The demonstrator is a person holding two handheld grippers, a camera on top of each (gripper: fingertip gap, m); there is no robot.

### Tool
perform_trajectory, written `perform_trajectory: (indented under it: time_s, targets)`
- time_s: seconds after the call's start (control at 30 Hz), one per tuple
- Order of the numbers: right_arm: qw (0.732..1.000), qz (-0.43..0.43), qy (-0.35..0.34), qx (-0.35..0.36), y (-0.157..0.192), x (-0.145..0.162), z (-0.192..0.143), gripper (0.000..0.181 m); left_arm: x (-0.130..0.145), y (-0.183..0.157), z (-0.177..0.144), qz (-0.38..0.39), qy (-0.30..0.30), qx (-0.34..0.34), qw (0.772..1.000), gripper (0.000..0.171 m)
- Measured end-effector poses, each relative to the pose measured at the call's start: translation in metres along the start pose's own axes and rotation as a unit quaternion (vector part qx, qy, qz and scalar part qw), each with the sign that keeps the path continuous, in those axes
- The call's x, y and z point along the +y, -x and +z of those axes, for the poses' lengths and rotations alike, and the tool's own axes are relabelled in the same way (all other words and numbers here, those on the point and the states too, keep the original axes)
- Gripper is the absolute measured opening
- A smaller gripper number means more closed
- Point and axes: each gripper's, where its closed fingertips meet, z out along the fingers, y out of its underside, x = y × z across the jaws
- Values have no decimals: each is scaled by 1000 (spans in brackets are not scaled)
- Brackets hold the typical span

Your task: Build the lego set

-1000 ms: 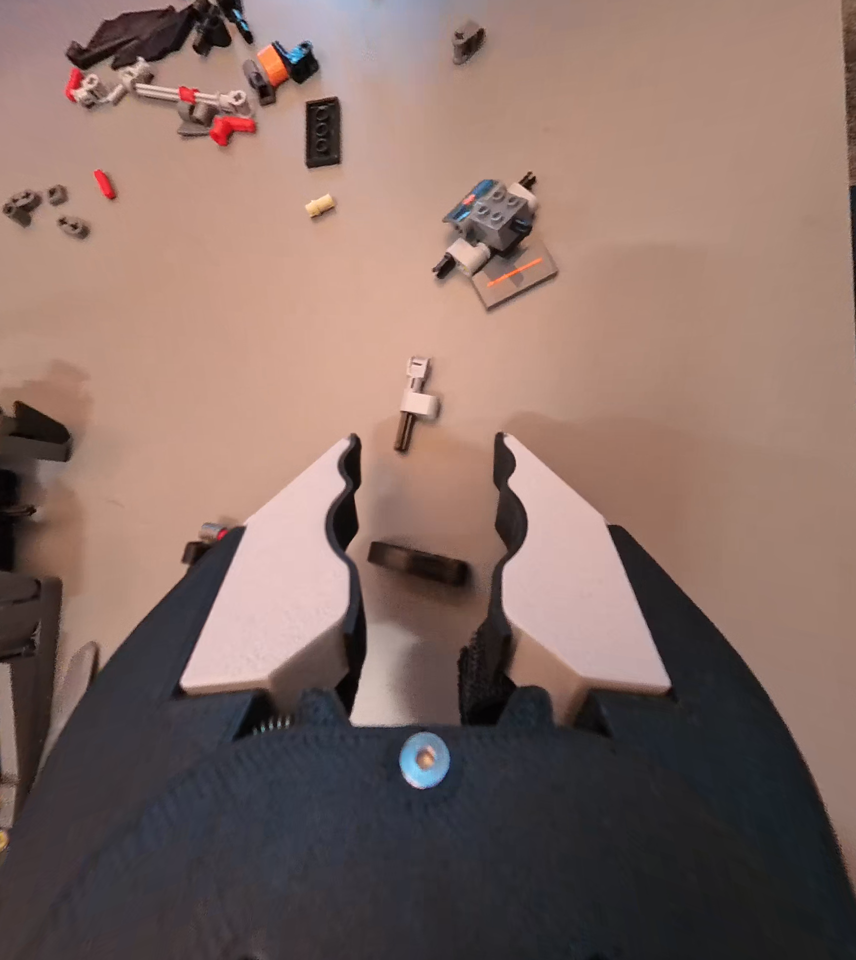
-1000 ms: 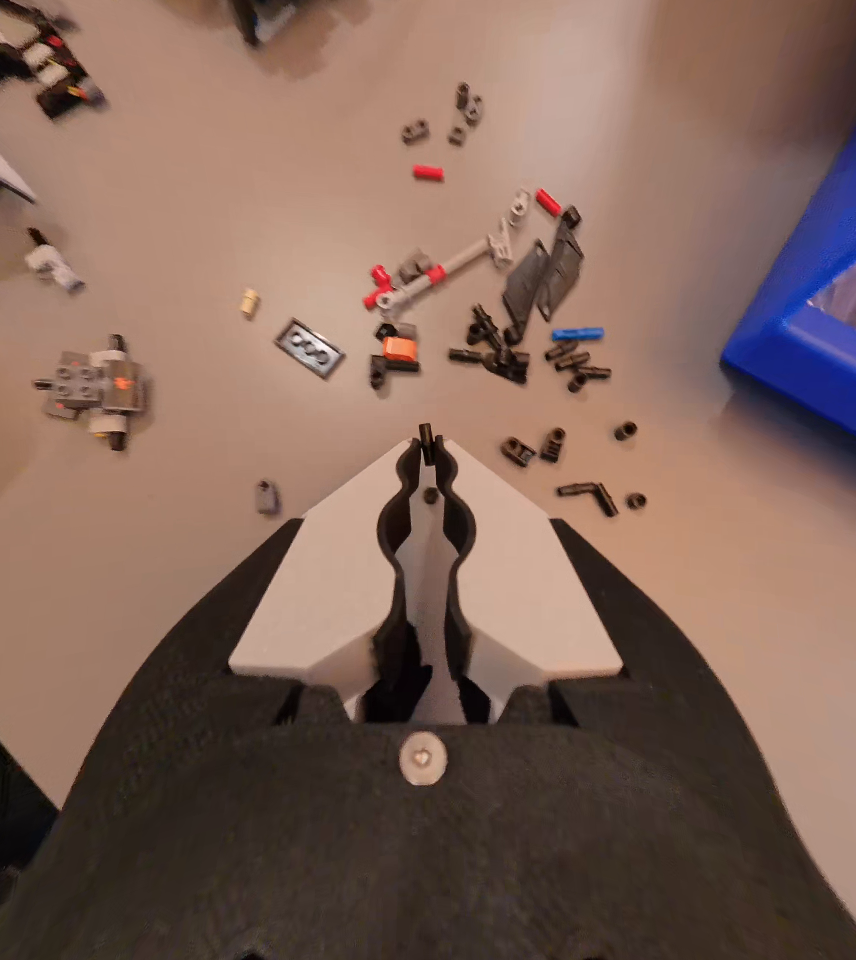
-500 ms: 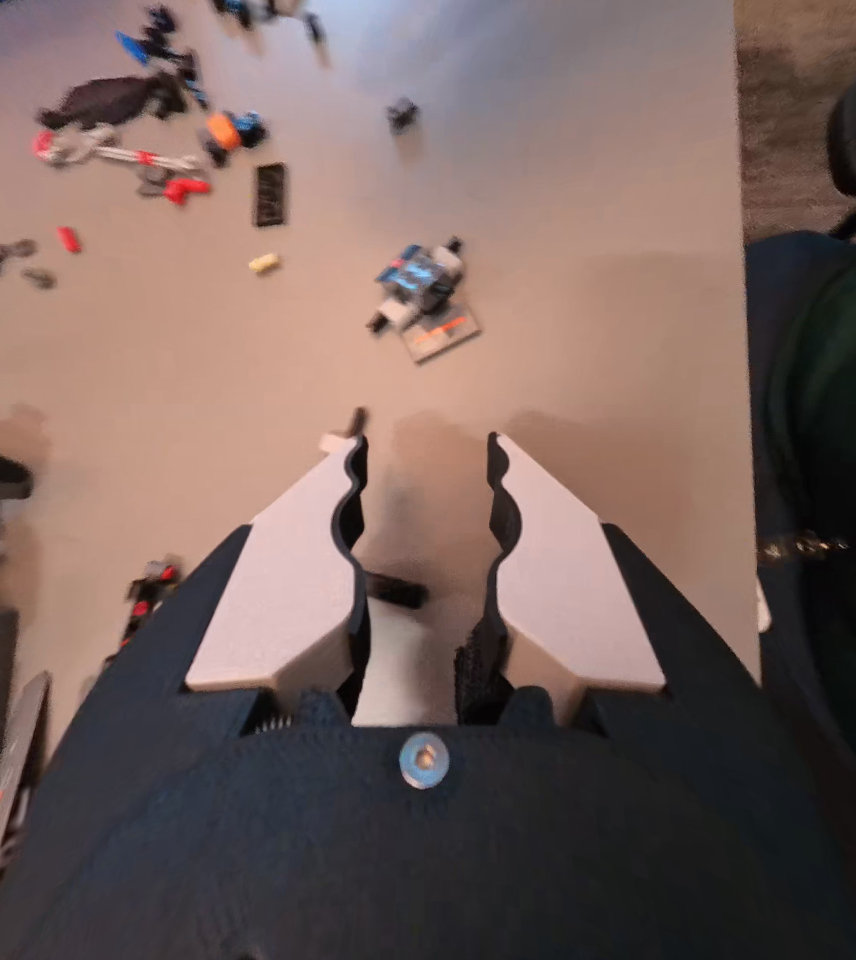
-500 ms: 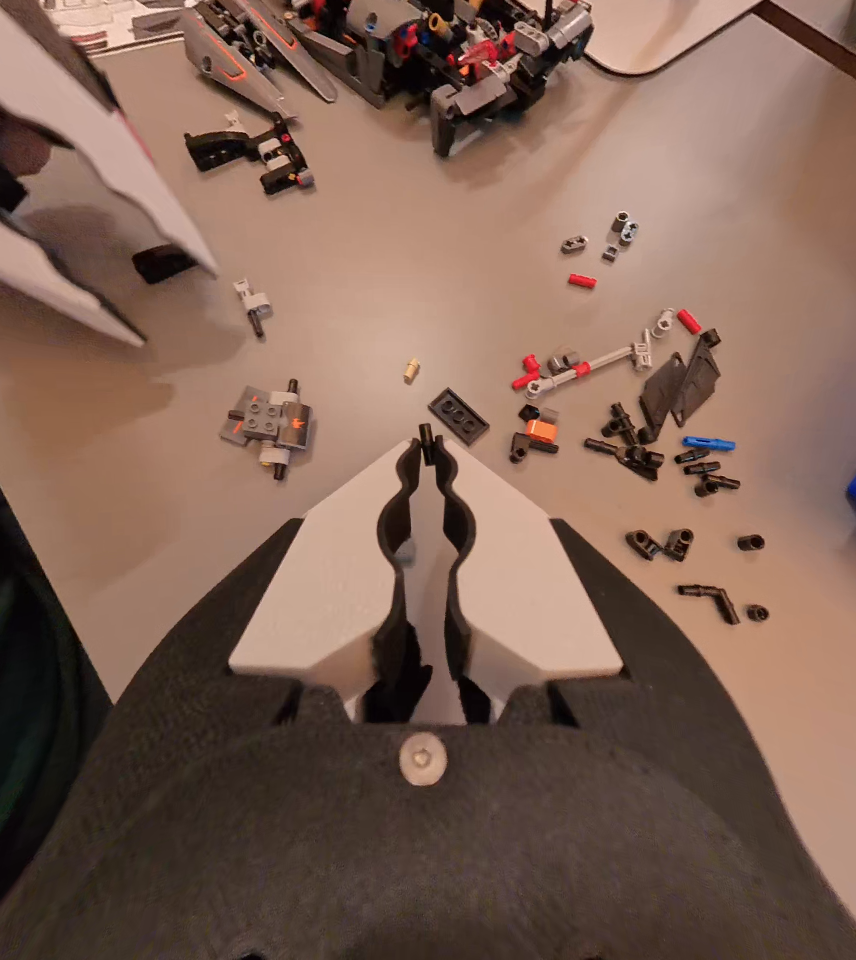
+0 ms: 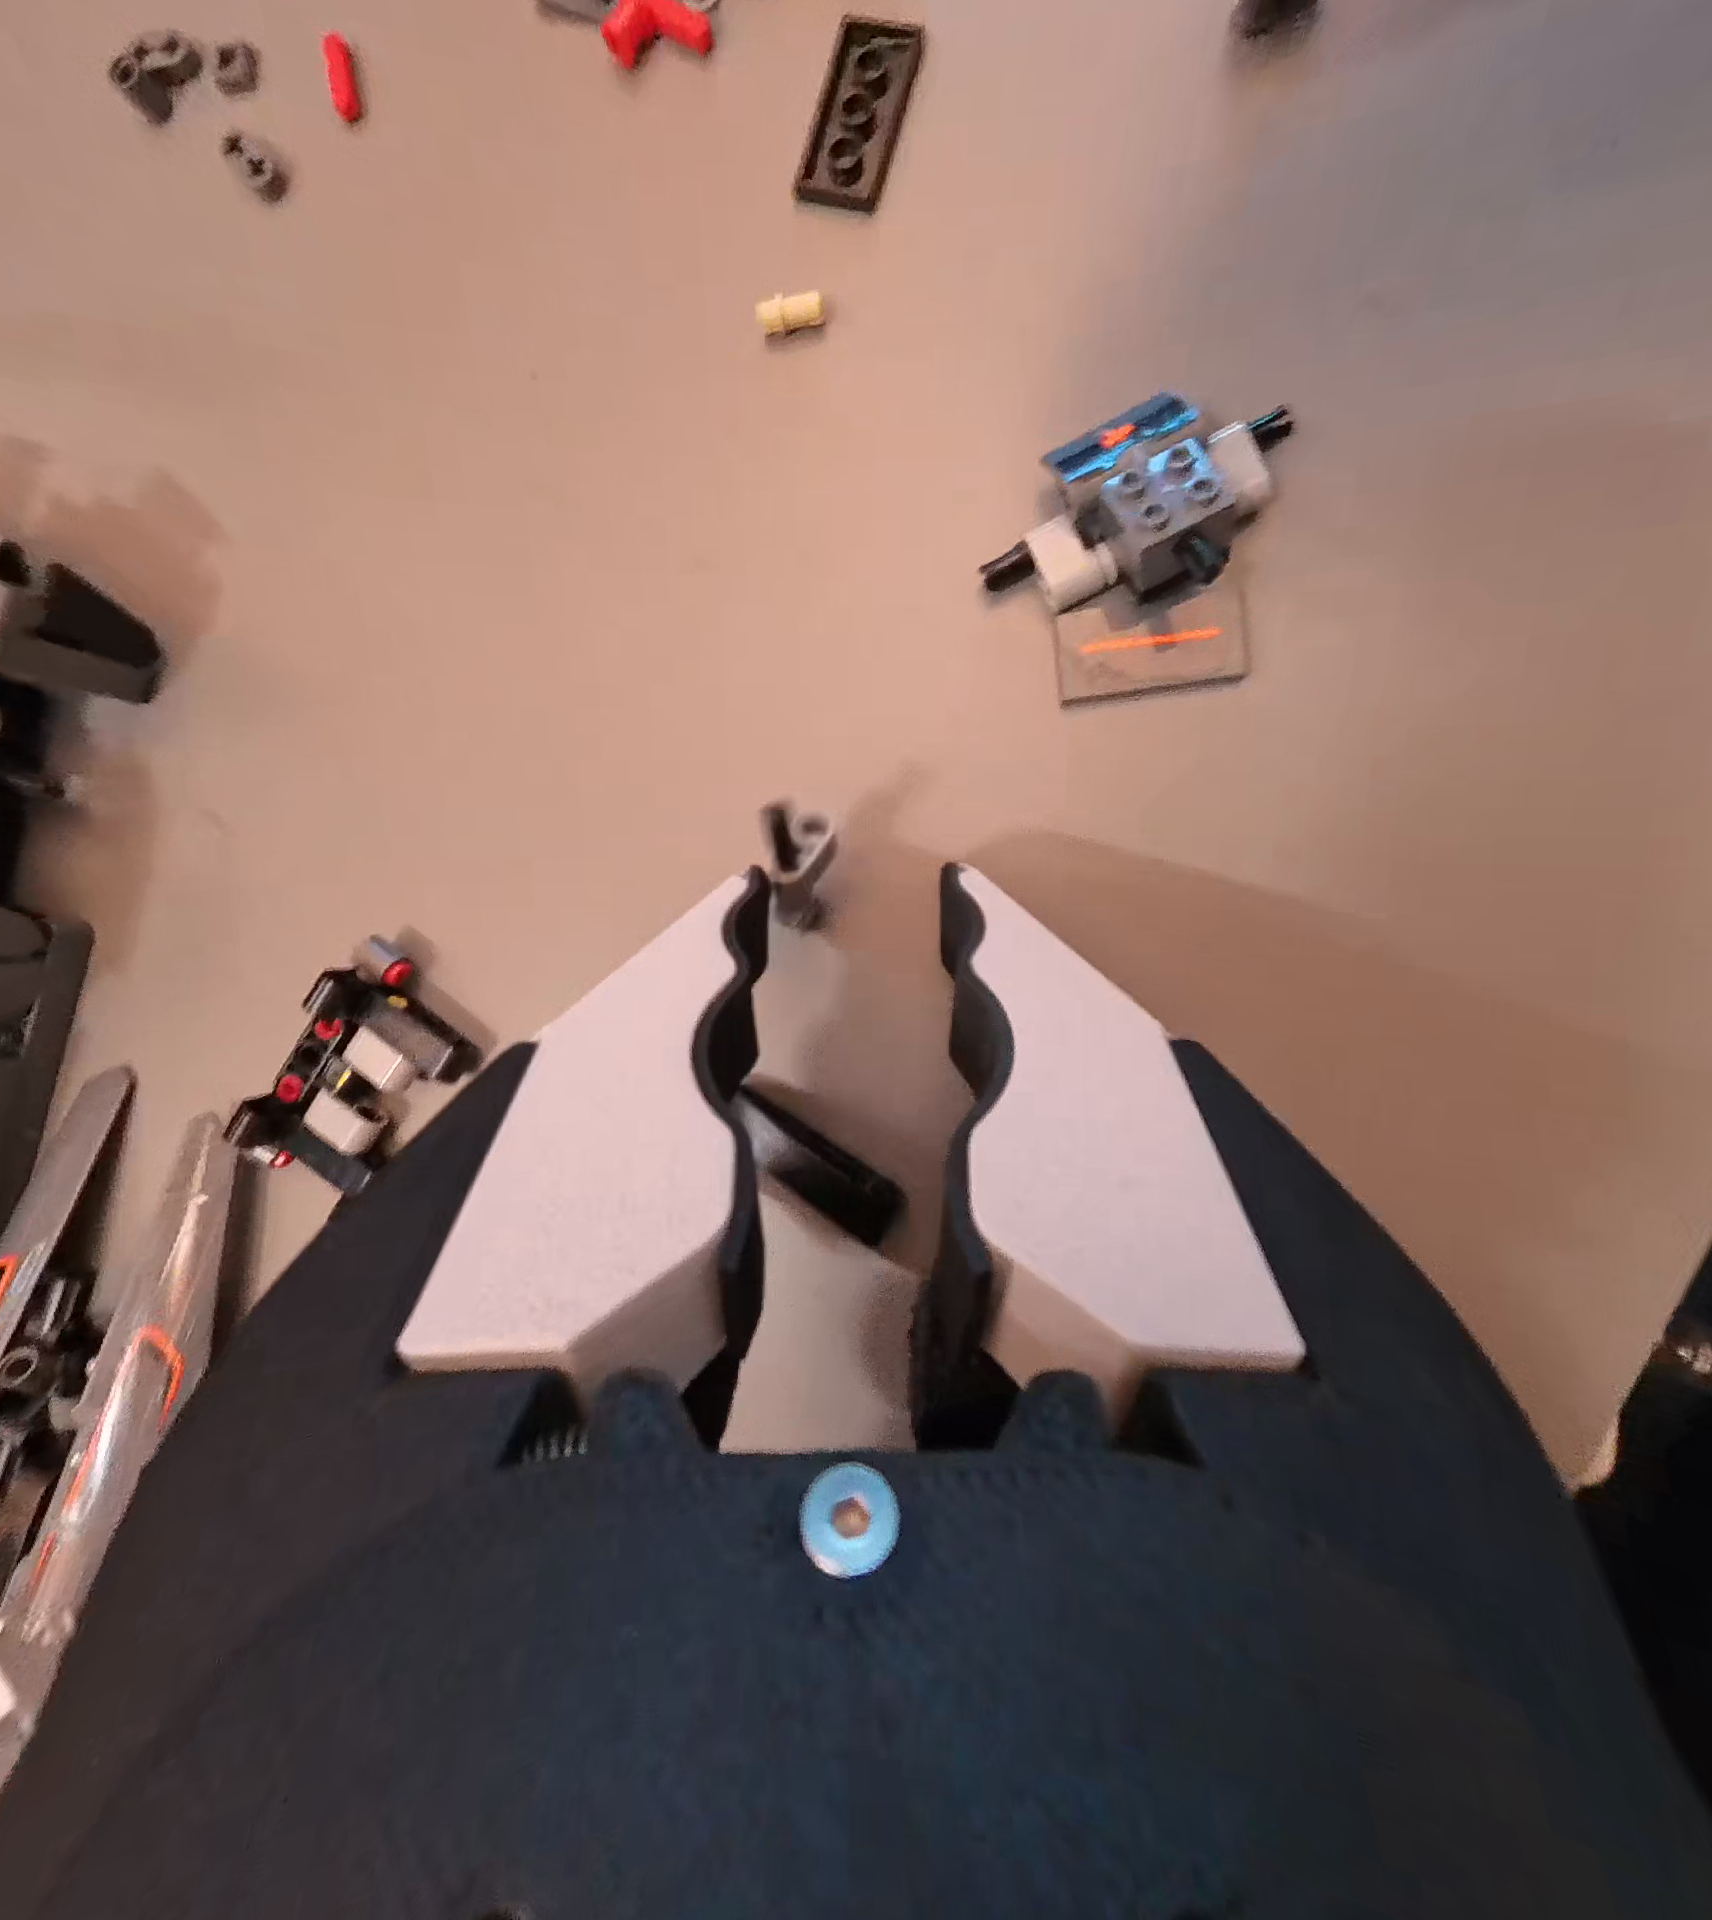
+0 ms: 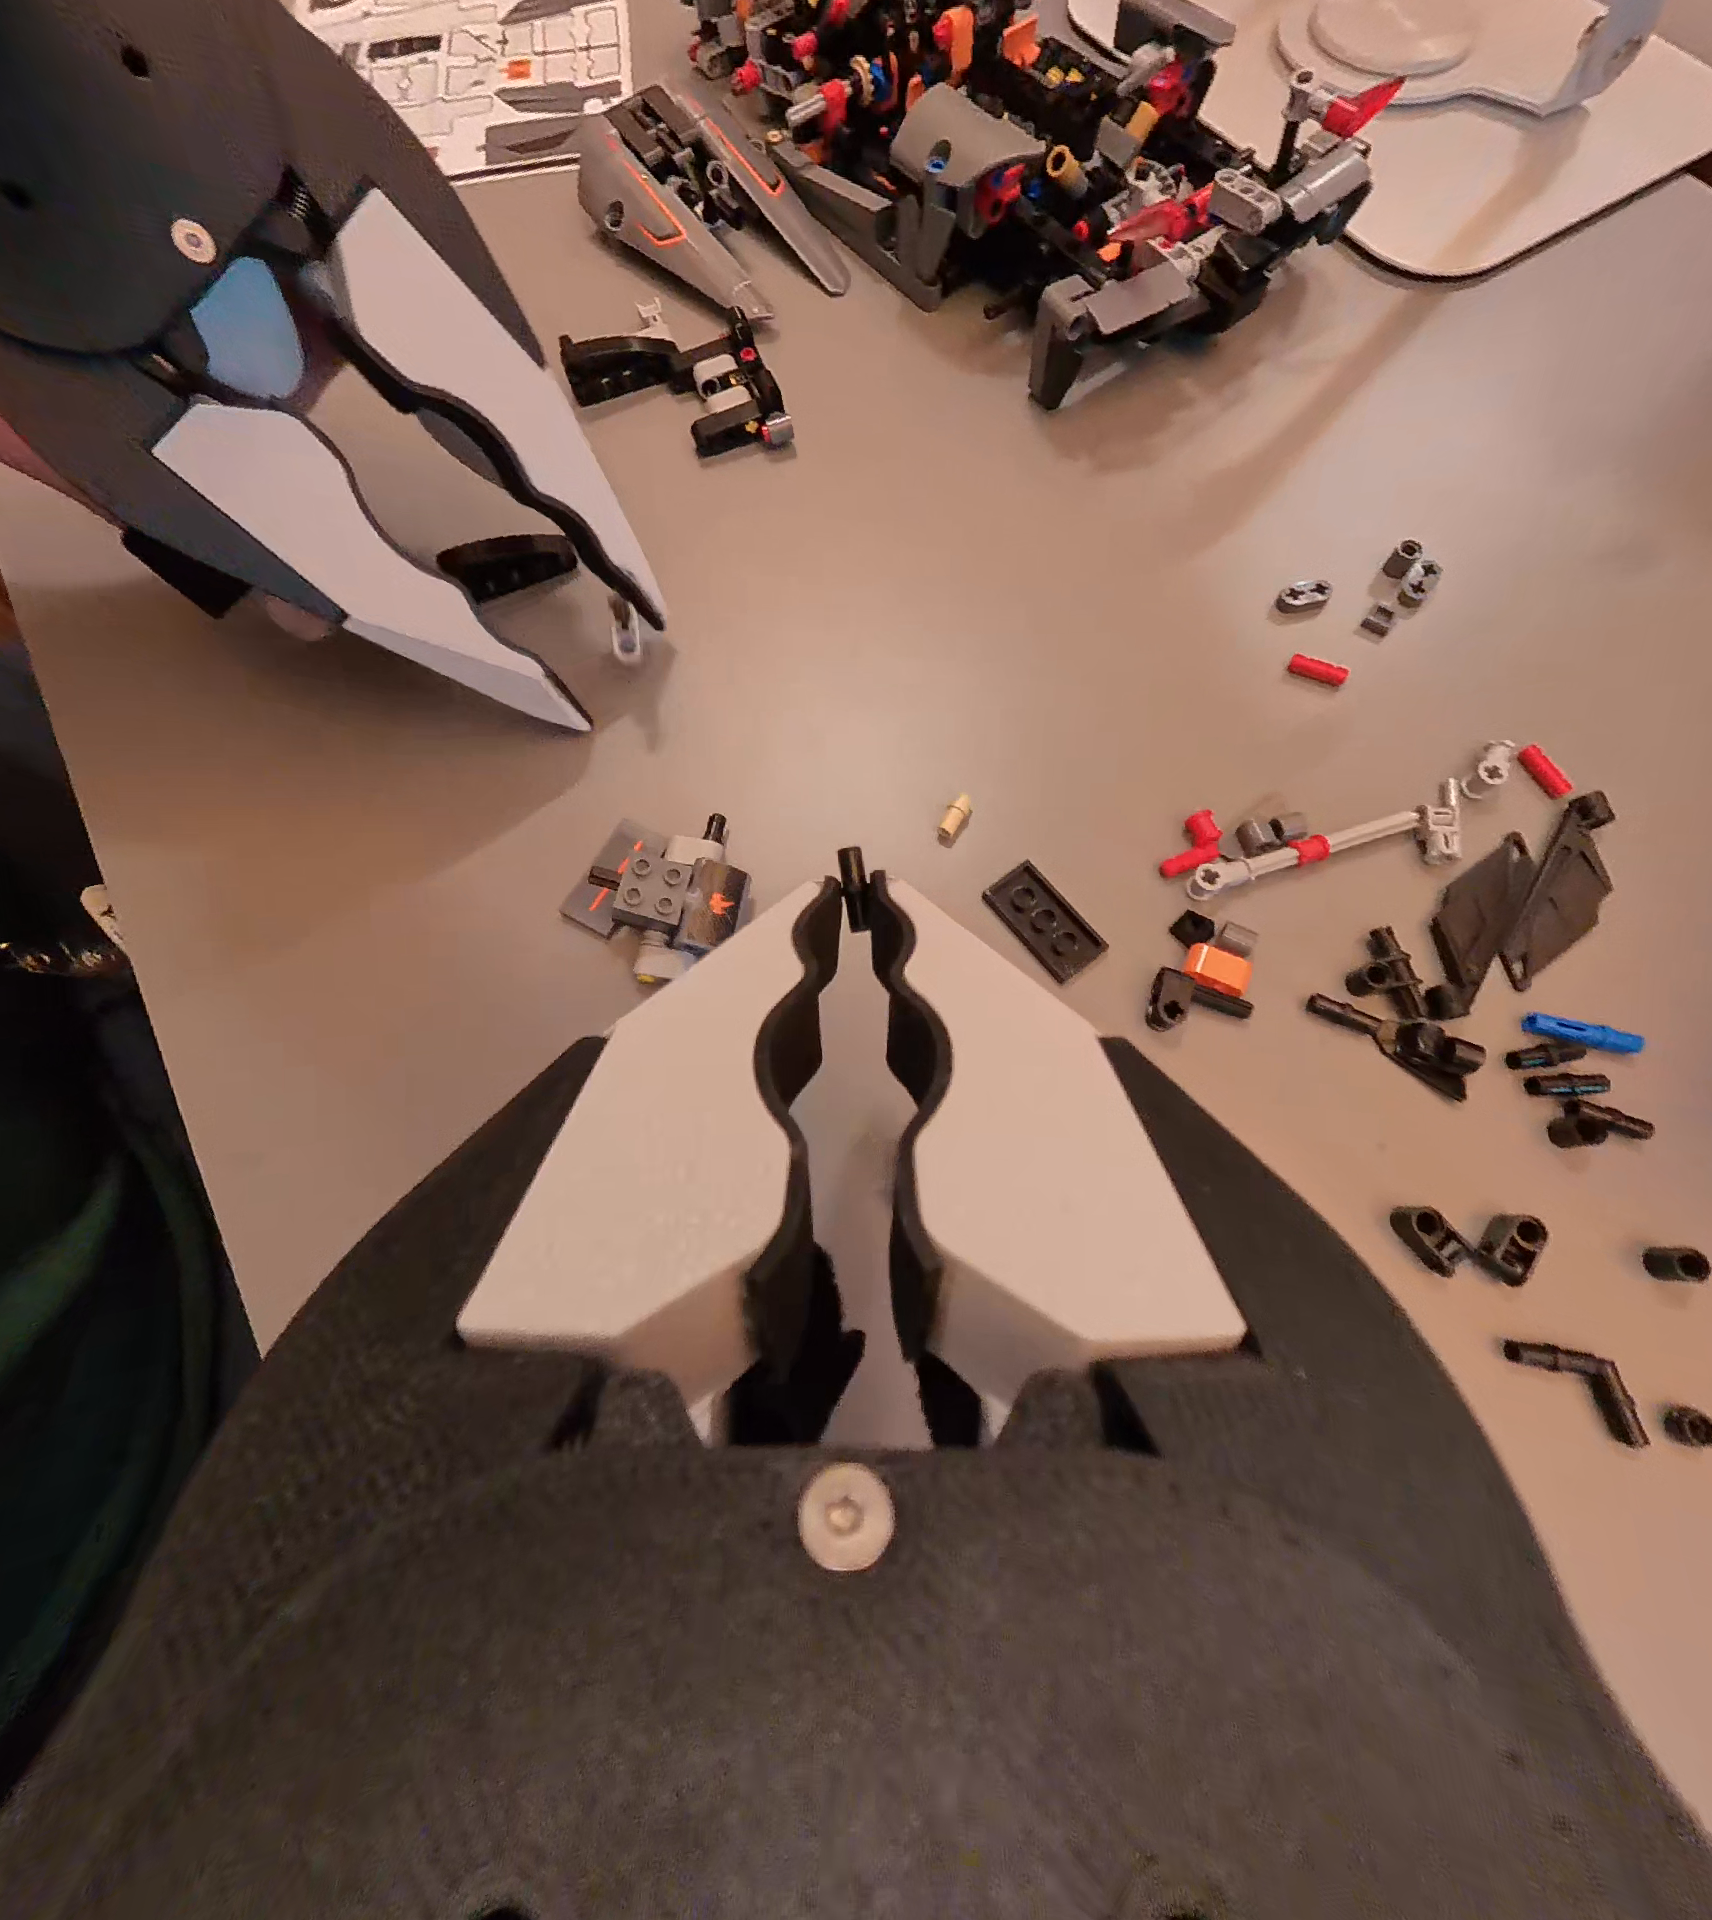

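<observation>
The right gripper (image 6: 860, 883) is pinched together on a small black pin (image 6: 850, 885) that stands up between its tips. Just beyond lie a small grey studded sub-assembly (image 6: 663, 902) to the left, a black three-hole plate (image 6: 1044, 921) to the right and a tan peg (image 6: 954, 818) a little farther on. The left gripper (image 5: 847, 883) has its jaws apart with nothing clamped; a black curved piece (image 5: 821, 1162) lies on the table (image 5: 519, 520) in the gap between its fingers, and a small grey connector (image 5: 798, 847) sits at the tip of its left finger, seemingly touching it. Off to the right, loose black, red and blue pins and a grey axle with red ends (image 6: 1319, 844) are scattered. At the far edge sits the large part-built lego model (image 6: 1039, 156), with a black bracket sub-assembly (image 6: 686, 374) near it.
</observation>
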Motion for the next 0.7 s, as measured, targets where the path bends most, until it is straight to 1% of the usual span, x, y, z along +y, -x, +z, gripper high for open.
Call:
perform_trajectory:
  time_s: [0.03,0.07,0.17,0.23,0.3,0.37,0.53,0.6,0.7]
  targets:
    - [1000,-2,-2,-4,2,-1,1,3,-2,-1,1,1,-3,7,1000,33]
    - [1000,-5,-4,-7,3,-2,1,3,-4,1,2,2,-3,-1,1000,35]
    - [1000,-11,-12,-15,8,-5,2,3,-6,2,1,25,-3,-15,1000,36]
    - [1000,-11,-17,-21,10,-6,3,3,-8,-2,0,44,-11,-10,999,38]
    - [999,-11,-20,-26,11,-4,4,3,-8,3,-1,60,-9,-25,998,36]
    - [999,-10,-21,-29,11,-3,4,3,-11,-2,-2,81,-11,-5,997,39]
    - [999,-11,-24,-35,13,-2,3,3,-17,-5,6,132,-14,12,991,36]
    - [999,-11,-27,-38,13,-2,1,3,-20,-10,8,145,-23,30,989,32]
    - [999,-13,-29,-44,16,-2,1,3,-22,-12,11,157,-26,40,987,22]
